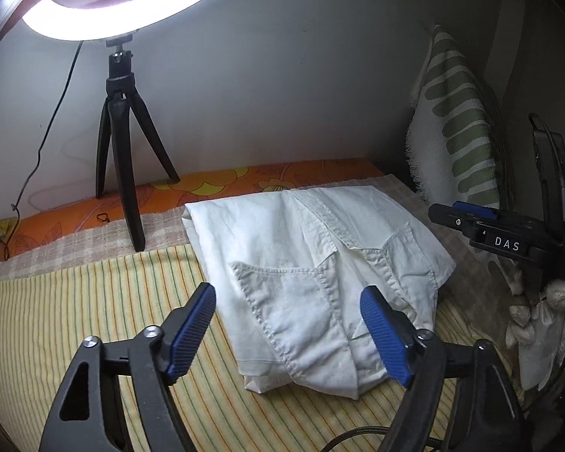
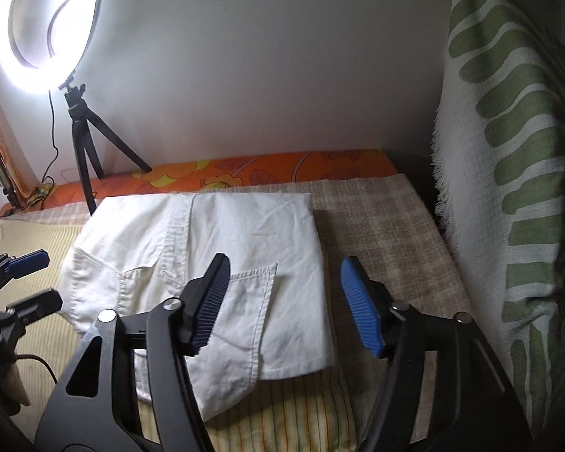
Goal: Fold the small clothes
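Left claw (image 1: 288, 333) is wide open above the near edge of the white shorts (image 1: 312, 282), holding nothing. Right claw (image 2: 284, 305) is open too, over their right side. Folded small, pockets up, the shorts lie flat on the striped cloth (image 1: 94, 320) on the bed. Both claws point down at them.

White raised letters "DAS" read on a black label strip on the body of the right hand-held gripper (image 1: 467, 214), right edge of the left wrist view; no other legible text in either view.
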Available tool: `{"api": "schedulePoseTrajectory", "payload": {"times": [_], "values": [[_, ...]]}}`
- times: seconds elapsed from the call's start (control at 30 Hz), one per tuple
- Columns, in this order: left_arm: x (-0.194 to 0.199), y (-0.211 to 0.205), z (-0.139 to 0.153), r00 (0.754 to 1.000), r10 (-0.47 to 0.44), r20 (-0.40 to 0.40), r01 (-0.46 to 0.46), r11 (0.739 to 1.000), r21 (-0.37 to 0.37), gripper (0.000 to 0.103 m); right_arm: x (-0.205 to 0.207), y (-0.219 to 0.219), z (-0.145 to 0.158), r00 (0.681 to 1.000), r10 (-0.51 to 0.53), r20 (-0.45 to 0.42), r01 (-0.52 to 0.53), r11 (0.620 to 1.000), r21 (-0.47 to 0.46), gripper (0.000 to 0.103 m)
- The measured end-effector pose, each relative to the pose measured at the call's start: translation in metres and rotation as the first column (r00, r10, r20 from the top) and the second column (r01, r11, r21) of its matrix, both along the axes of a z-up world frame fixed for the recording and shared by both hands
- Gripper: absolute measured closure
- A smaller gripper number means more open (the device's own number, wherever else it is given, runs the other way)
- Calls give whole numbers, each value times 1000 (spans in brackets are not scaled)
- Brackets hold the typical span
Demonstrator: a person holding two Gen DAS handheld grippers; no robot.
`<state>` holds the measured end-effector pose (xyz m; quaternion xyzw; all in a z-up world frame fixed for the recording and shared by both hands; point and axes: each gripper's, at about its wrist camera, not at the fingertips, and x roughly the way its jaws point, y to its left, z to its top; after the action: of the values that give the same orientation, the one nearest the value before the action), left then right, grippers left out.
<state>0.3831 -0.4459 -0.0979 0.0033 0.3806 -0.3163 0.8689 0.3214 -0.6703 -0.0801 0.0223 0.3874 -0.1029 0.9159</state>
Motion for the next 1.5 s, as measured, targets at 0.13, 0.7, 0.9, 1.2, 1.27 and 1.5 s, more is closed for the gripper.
{"api": "schedulePoseTrajectory", "payload": {"times": [0.13,0.7,0.9,1.2,1.27,1.5], "values": [[-17,11,18,1000,1,28,-1,1000,-1,9,-15,17,19,1000,-4,29,4,1000,-14,28],[-113,93,99,984,16,177,-5,998,-63,3,-95,109,86,989,15,145,-10,999,-31,8],[-153,121,112,975,-2,222,14,998,-55,0,-132,148,96,981,4,192,1,1000,-26,1],[-206,160,116,962,-12,273,26,998,-49,0,-179,196,90,975,-25,223,30,999,-18,0],[-215,167,115,961,-10,278,23,999,-43,0,-187,205,87,974,-30,227,35,999,-15,0],[-237,192,106,962,1,271,6,1000,-25,0,-210,234,69,973,-39,227,47,999,-28,0]]}}
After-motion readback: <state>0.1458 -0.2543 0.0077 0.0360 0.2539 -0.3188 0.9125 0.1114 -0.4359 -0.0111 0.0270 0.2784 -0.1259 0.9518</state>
